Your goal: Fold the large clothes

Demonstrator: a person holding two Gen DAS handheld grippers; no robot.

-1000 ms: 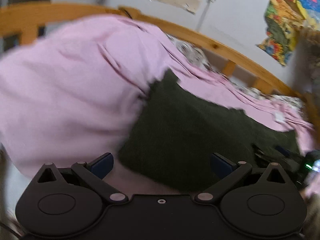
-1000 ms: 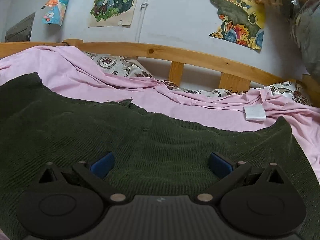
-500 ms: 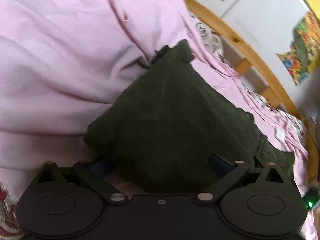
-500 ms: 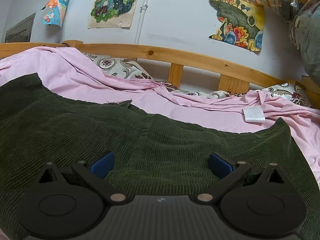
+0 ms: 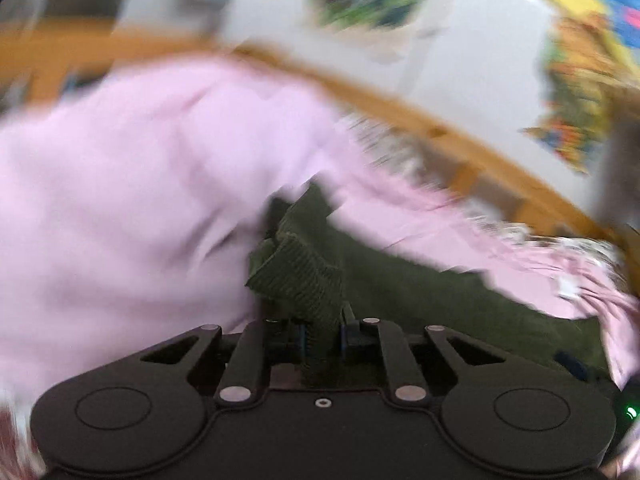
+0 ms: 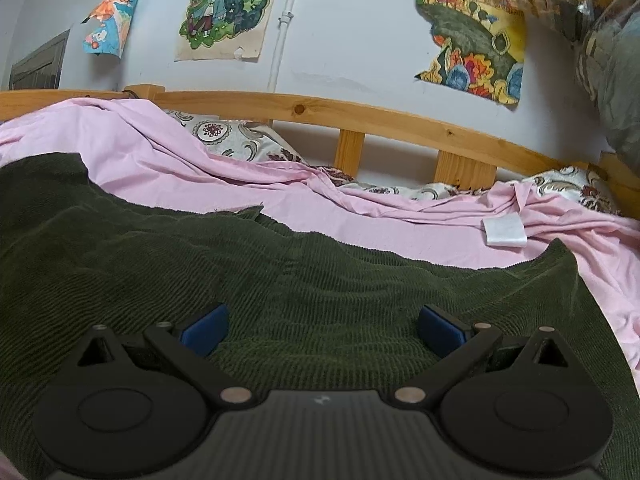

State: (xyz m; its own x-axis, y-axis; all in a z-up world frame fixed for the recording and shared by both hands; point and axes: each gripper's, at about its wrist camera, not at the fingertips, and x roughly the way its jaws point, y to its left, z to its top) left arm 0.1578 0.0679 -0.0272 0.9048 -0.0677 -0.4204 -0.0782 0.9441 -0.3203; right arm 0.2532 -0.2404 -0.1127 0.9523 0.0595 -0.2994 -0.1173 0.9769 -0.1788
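Left hand-held gripper [image 5: 323,338] jaws just closed, pinching green cloth [image 5: 308,276], right hand-held gripper [image 6: 322,330] jaws wide apart

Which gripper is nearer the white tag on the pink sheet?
Right. The right gripper hovers open over the green garment, the white tag just ahead-right. The left gripper, clamping the garment's far corner, sees it small and distant.

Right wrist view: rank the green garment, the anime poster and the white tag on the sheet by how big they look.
1. green garment, nearest the camera, so partly inflated
2. anime poster
3. white tag
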